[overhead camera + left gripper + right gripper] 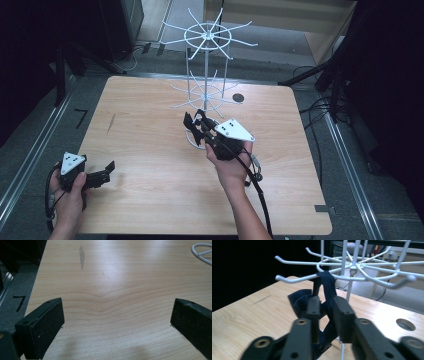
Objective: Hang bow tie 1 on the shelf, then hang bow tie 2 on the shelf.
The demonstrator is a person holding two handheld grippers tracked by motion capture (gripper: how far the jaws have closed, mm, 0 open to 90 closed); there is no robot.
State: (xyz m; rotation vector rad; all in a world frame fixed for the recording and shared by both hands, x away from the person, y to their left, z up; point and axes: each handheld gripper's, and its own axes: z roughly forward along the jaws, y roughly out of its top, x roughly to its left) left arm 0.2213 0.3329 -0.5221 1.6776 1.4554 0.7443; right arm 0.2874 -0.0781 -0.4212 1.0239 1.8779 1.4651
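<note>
Left gripper (102,172): held low over the near left corner of the worktop (150,200), jaws spread wide apart, nothing between them. In the left gripper view only bare wood grain lies between the two black pads.

Mark (81,257): a short dark streak on the wood towards the far left edge.

Rack (206,75): white wire stand, upright near the middle of the far edge, two tiers of radiating hooked arms on a thin central post. Probably light and easy to tip if pulled sideways.

Cloth (327,287): dark navy fabric item, exact kind unclear, with a narrow strap looped over one arm of the lower tier; the body hangs bunched beneath, just above the worktop. Judged soft, limp and light, not fragile, and likely to slide freely along the smooth wire. Best hold: the strap just below the arm, where the fabric is gathered narrow. The loose folds lower down would slip or stretch.

Right gripper (325,308): raised at the rack's near side, over the middle of the worktop, jaws clenched on the cloth strap just below the arm.

Hole (238,98): small round opening in the worktop, right of the rack post.
</note>
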